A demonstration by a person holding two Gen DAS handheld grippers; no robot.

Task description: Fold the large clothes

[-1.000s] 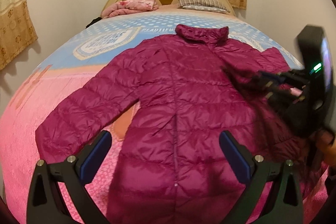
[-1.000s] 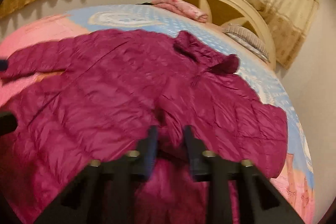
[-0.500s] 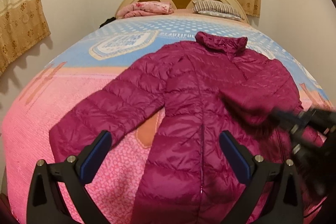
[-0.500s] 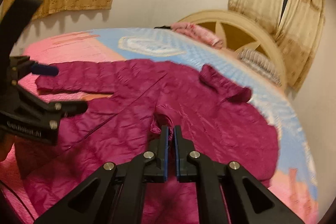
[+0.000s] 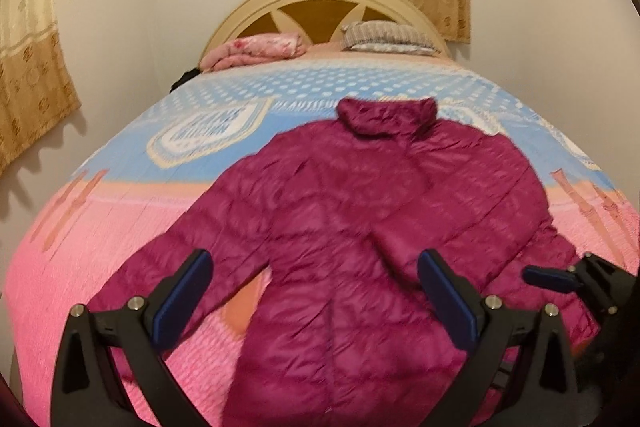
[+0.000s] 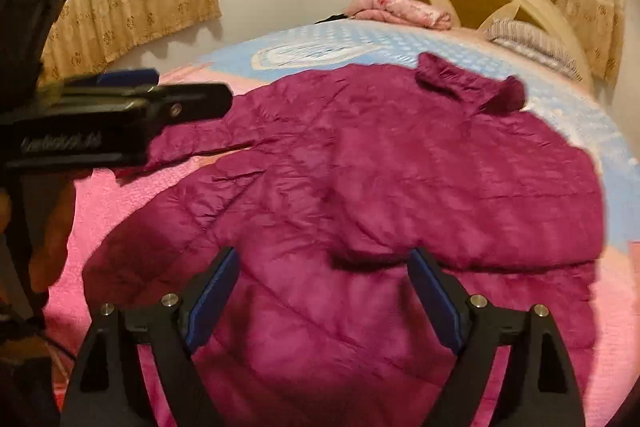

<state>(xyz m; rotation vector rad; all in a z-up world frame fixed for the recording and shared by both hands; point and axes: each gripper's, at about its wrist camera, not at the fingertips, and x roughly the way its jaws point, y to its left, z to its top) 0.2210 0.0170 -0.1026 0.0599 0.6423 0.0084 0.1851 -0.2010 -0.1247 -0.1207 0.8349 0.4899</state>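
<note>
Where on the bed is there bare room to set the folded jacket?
Bare bedspread lies left of the jacket, beyond its spread sleeve, and between collar and pillow. Crowded by the headboard: pink blanket, pillow.

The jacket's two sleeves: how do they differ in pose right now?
The left sleeve lies stretched out sideways onto the pink bedspread, clear of the jacket body. The right sleeve is folded across the front of the body, its cuff near the middle. Neither is held: the right gripper is opening with nothing between its fingers. Both are the same quilted magenta.
</note>
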